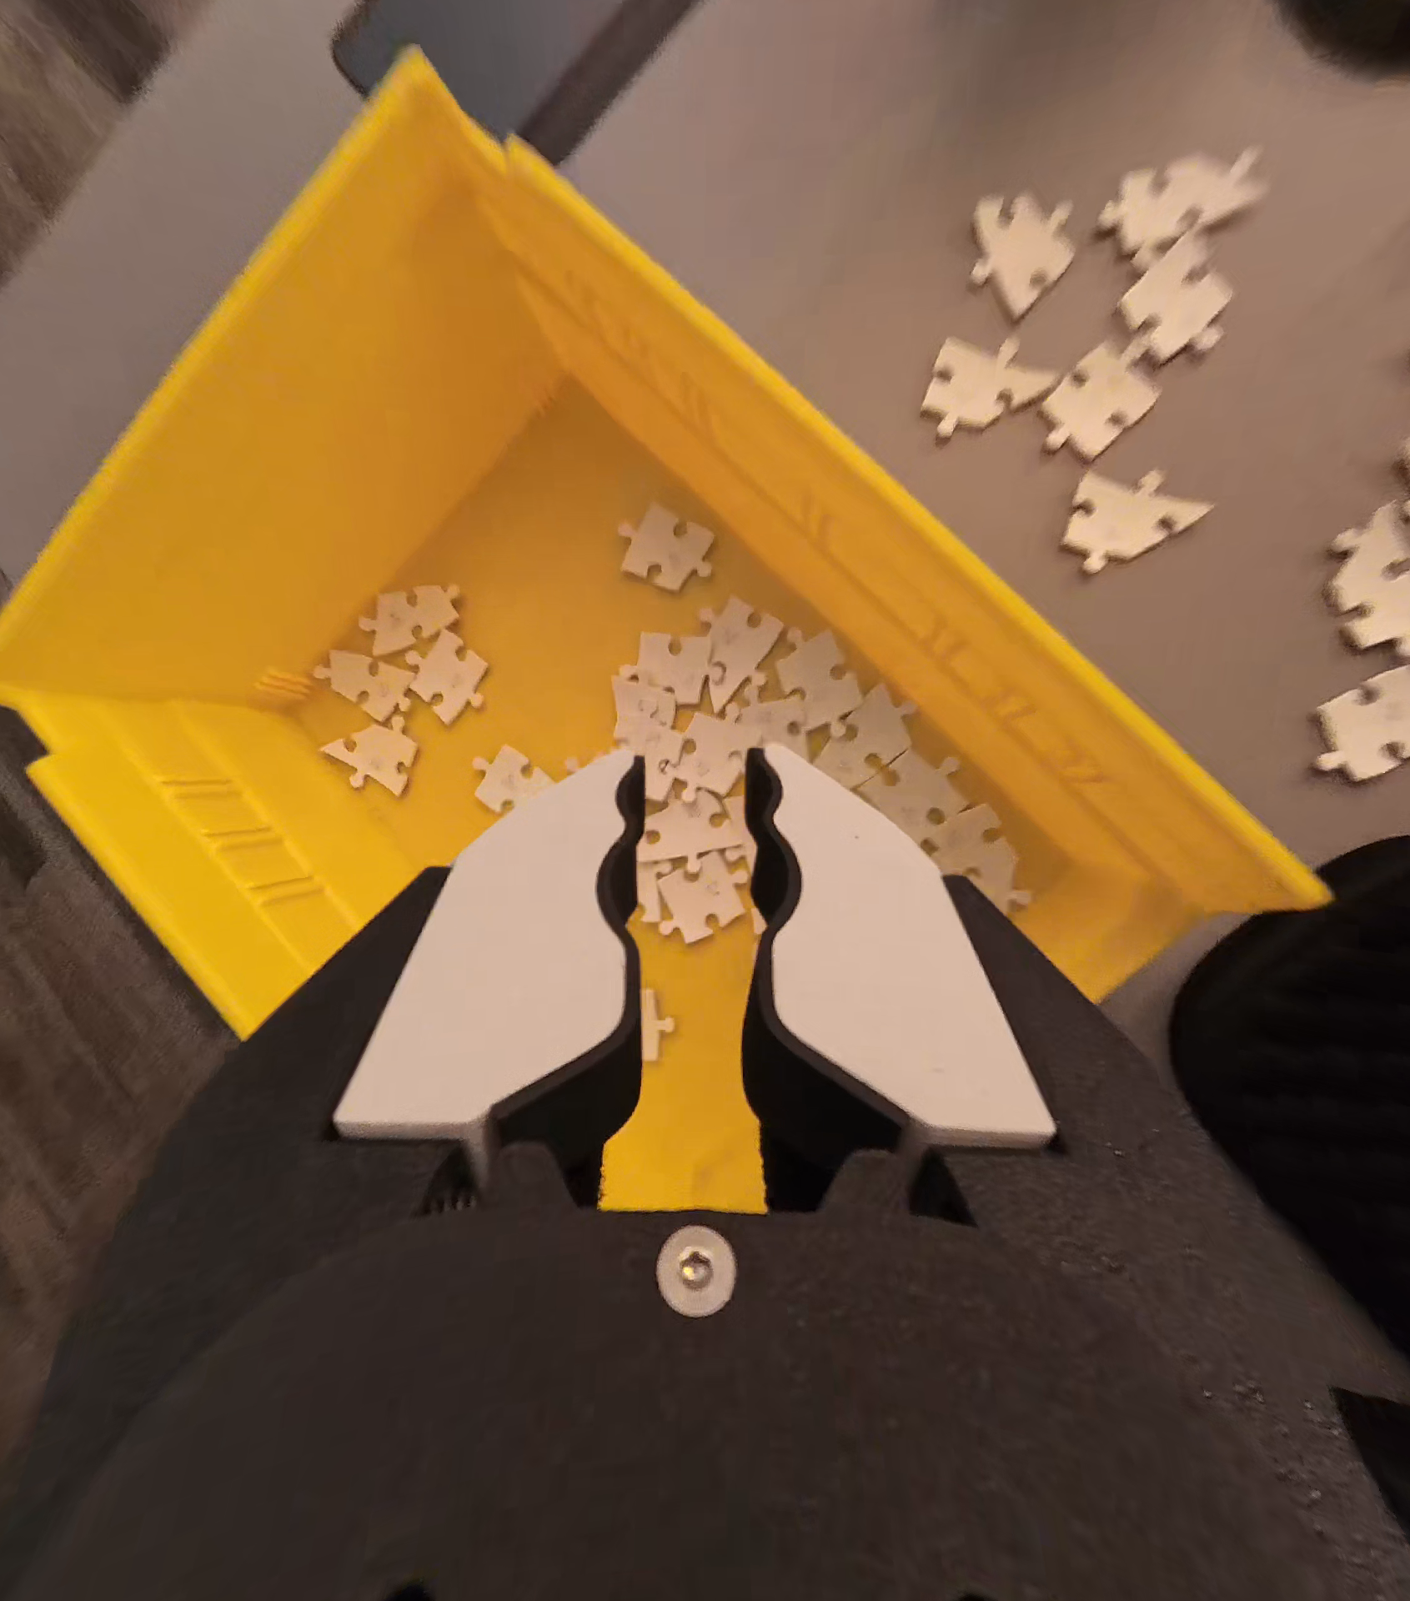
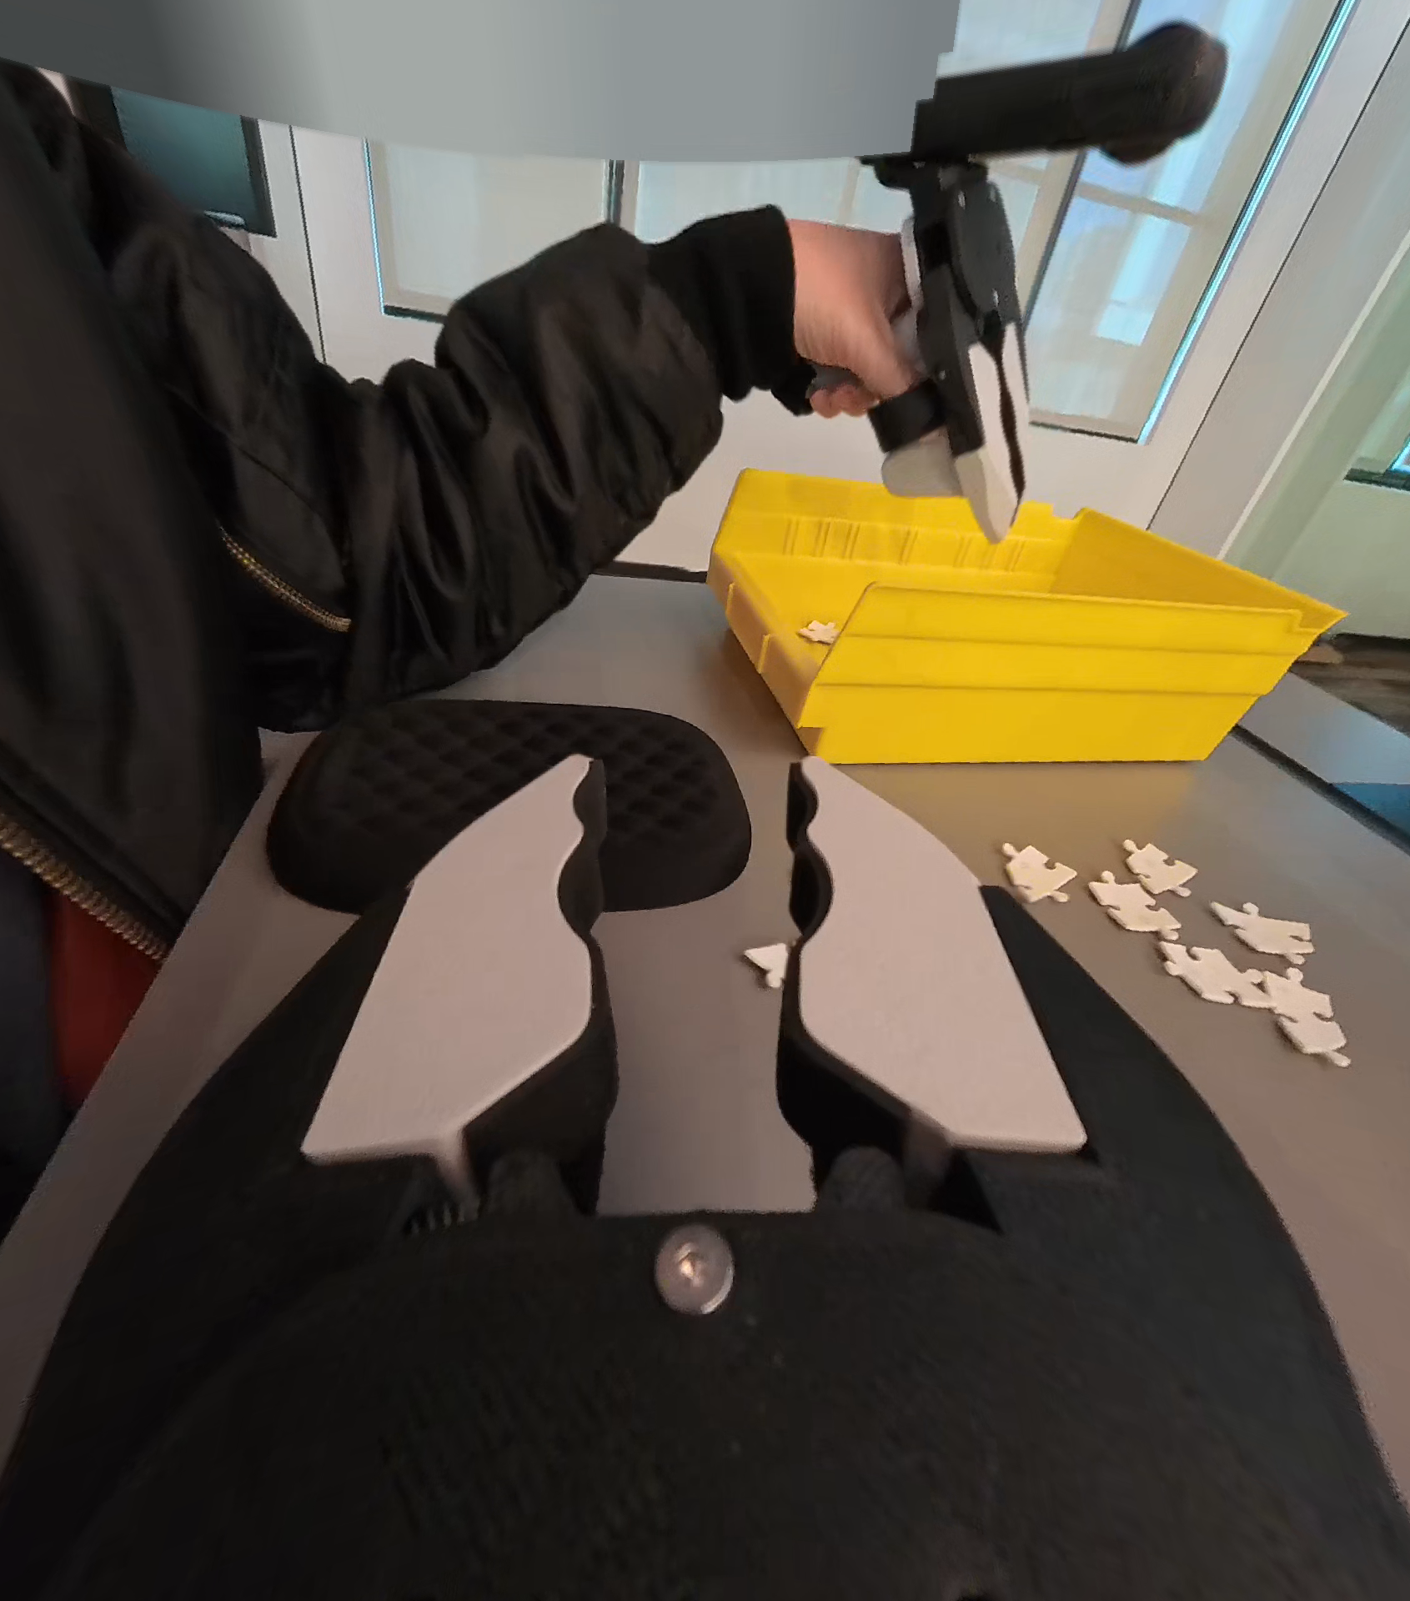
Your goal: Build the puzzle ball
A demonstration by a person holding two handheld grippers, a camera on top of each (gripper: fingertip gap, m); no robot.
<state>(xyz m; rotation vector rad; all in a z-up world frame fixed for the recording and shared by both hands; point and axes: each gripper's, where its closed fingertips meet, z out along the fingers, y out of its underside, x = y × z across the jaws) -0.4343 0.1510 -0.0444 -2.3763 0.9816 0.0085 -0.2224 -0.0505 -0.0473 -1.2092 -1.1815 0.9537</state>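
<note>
A yellow bin holds several loose white puzzle pieces. My left gripper hangs open and empty above that pile, pointing down into the bin. More white pieces lie spread on the grey table right of the bin. In the right wrist view my right gripper is open and empty, low over the table. The yellow bin stands beyond it, with the left gripper held over it by a hand. Loose pieces lie to my right, and one small piece lies beside the right finger.
A black textured pad lies on the table just past my right gripper; it also shows at the right edge of the left wrist view. A person in a black jacket sits at the left. The table edge and dark floor run along the bin's left. The left gripper's tips are roughly 30 cm from the right gripper's.
</note>
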